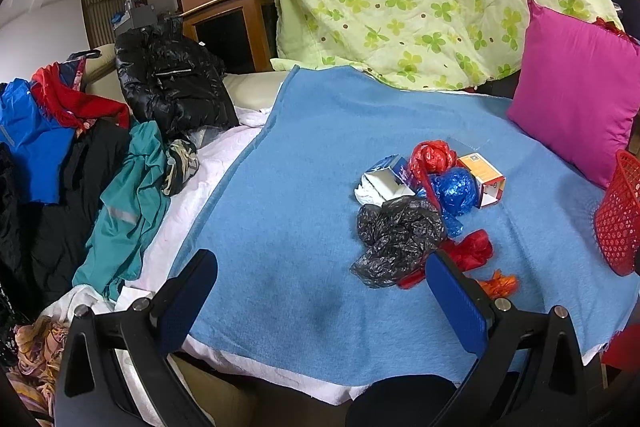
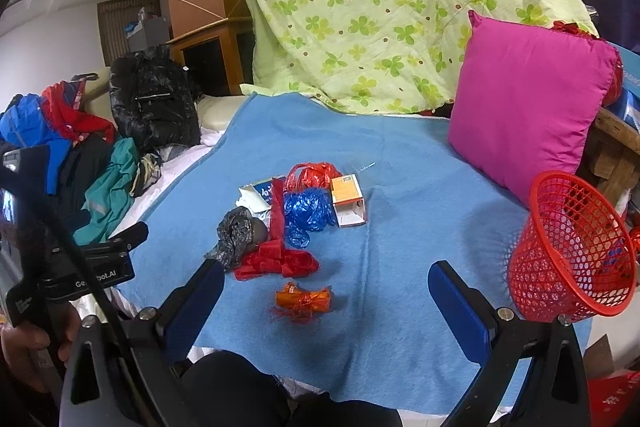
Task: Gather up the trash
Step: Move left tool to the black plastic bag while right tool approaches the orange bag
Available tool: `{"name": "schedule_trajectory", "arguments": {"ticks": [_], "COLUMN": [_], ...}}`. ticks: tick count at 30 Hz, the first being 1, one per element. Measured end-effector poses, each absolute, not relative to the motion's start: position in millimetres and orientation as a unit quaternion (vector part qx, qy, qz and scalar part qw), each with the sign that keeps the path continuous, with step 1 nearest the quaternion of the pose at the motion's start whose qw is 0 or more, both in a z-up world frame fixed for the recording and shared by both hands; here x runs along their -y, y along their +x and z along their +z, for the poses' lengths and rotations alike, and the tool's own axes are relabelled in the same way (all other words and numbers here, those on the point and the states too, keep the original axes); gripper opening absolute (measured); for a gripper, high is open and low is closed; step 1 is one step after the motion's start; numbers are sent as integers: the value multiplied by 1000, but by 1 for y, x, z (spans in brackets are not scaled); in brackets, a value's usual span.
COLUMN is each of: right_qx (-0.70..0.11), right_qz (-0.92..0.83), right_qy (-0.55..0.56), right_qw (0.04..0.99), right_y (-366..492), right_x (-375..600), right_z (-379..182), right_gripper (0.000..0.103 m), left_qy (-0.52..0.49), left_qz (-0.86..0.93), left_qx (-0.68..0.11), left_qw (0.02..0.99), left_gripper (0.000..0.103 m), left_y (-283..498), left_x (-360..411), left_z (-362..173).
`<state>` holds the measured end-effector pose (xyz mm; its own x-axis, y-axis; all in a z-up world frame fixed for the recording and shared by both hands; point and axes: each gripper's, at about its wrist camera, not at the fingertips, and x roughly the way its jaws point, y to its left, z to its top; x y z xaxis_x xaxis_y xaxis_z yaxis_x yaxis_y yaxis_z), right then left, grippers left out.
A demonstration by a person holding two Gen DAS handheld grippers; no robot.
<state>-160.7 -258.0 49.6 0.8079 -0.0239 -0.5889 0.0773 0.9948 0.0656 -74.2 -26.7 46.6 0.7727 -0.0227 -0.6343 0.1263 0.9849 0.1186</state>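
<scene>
A pile of trash lies on a blue blanket (image 2: 400, 227): a black plastic bag (image 1: 396, 235) (image 2: 236, 231), a blue plastic bag (image 1: 456, 191) (image 2: 306, 209), red plastic bags (image 1: 432, 157) (image 2: 276, 261), an orange-and-white carton (image 1: 486, 179) (image 2: 348, 201), a white-and-blue carton (image 1: 390, 179) (image 2: 258, 195) and an orange wrapper (image 2: 304, 299) (image 1: 498, 283). A red mesh basket (image 2: 572, 247) (image 1: 620, 215) lies tilted at the right. My left gripper (image 1: 320, 291) is open, left of the pile. My right gripper (image 2: 326, 295) is open, its fingers either side of the orange wrapper, above it.
A magenta pillow (image 2: 528, 103) leans at the back right. A green clover quilt (image 2: 384, 7) hangs behind. Clothes (image 1: 120, 195) and a black jacket (image 1: 172, 83) are heaped at the left. The left gripper body (image 2: 80, 267) shows at the left of the right wrist view.
</scene>
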Motion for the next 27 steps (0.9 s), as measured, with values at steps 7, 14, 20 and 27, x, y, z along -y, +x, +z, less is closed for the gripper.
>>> {"name": "schedule_trajectory", "arguments": {"ticks": [7,14,20,27], "right_qx": [-342,-388,-419,-457], "right_qz": [-15,11,46,45], "right_qy": [58,114,214,252], "right_qw": [938,914,881,851], "right_y": [-150,-114,-81,-34], "right_x": [265,283,281,268], "right_z": [26,-33,-72,-101], "right_gripper": [103,103,98,78], "left_qy": [61,25,10,-25], "left_qz": [-50,-78,-107,-153], "left_qx": [-372,-416,-412,-410], "left_qw": [925,905,905,899], "left_gripper": [103,103,103,98], "left_y": [-57,-38,-23,2], "left_x": [13,0,-3,-4], "left_z": [24,-6,-13,-11]}}
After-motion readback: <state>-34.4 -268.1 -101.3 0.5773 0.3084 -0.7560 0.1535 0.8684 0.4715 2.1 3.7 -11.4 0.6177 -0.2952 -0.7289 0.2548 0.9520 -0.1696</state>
